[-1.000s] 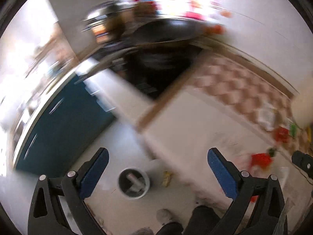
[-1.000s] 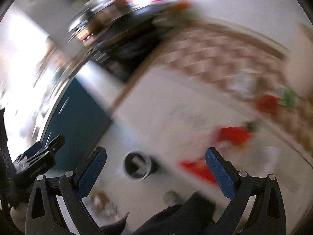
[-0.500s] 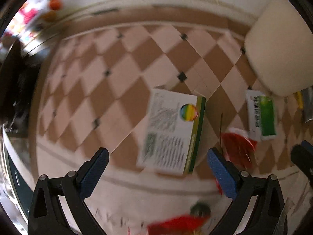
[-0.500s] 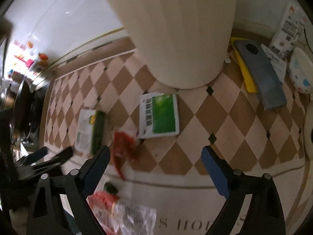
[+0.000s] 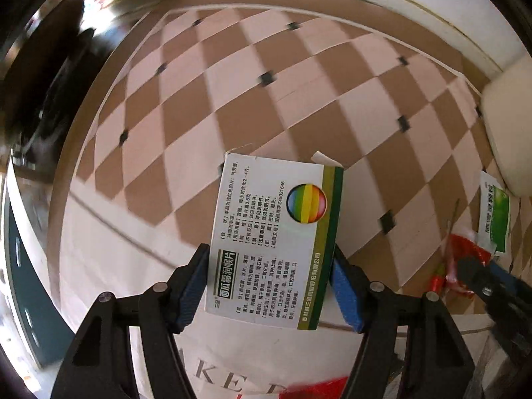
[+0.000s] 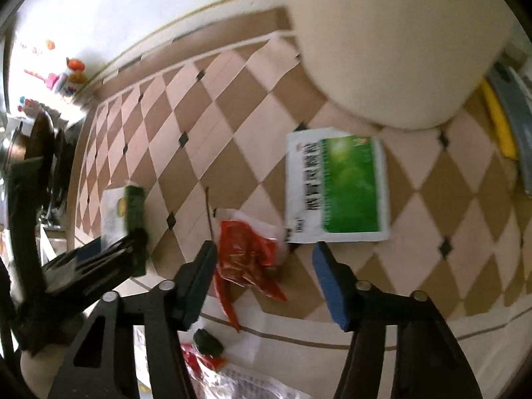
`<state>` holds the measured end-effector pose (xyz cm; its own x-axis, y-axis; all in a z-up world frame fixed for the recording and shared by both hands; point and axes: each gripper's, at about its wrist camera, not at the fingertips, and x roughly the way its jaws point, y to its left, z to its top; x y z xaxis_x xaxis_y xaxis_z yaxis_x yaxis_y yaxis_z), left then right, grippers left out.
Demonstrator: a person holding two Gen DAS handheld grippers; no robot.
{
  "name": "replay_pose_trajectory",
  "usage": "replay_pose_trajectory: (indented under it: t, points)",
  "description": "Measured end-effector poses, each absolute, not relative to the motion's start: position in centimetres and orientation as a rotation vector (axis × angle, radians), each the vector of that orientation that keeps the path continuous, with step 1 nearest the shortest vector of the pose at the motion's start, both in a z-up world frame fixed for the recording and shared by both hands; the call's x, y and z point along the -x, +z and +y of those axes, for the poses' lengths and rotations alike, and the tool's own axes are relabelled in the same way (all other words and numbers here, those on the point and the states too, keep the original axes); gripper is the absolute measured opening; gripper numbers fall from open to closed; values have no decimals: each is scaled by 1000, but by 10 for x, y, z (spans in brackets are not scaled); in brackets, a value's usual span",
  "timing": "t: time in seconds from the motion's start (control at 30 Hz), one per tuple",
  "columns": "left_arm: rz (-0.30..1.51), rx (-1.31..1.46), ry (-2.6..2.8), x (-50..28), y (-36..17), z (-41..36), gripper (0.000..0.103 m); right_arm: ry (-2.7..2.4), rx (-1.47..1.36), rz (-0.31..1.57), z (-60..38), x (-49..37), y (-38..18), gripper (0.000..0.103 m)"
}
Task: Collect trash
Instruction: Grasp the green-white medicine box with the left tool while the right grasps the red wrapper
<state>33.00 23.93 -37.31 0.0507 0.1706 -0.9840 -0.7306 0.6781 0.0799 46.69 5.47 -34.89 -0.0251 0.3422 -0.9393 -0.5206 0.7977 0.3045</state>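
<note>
A white and green medicine box (image 5: 272, 242) lies on the checkered tablecloth (image 5: 266, 116). My left gripper (image 5: 269, 286) has its blue pads against both long sides of the box. The box and the left gripper (image 6: 96, 259) also show at the left of the right wrist view. My right gripper (image 6: 262, 282) is open around a crumpled red wrapper (image 6: 249, 252), pads apart from it. A green and white sachet (image 6: 335, 186) lies just beyond the right pad. The red wrapper (image 5: 462, 259) and right gripper also show at the right of the left wrist view.
A large cream cylinder (image 6: 399, 43) stands behind the sachet. A yellow and grey flat object (image 6: 508, 123) lies at far right. More red scraps, a dark green piece (image 6: 206, 339) and a clear wrapper lie near the table's front edge. A dark pan (image 5: 43, 76) is far left.
Both grippers swung from facing the floor and bin to the table. My left gripper has closed on the medicine box. My right gripper has moved in around the red wrapper and narrowed.
</note>
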Motion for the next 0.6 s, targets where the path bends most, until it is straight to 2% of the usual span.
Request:
replay_pose_trajectory:
  t: [0.1, 0.23, 0.27, 0.3, 0.6]
  points:
    - [1347, 545, 752, -324, -376, 239, 66, 701, 231, 1422, 69, -458, -359, 35]
    - [1320, 537, 766, -315, -367, 235, 66, 708, 291, 1356, 75, -447, -351, 27]
    - [1308, 534, 769, -312, -362, 232, 66, 712, 301, 1336, 73, -444, -347, 14]
    - [1297, 528, 772, -309, -357, 229, 66, 710, 301, 1325, 72, -443, -344, 9]
    - [1177, 490, 823, -262, -297, 189, 66, 739, 243, 1263, 54, -435, -309, 9]
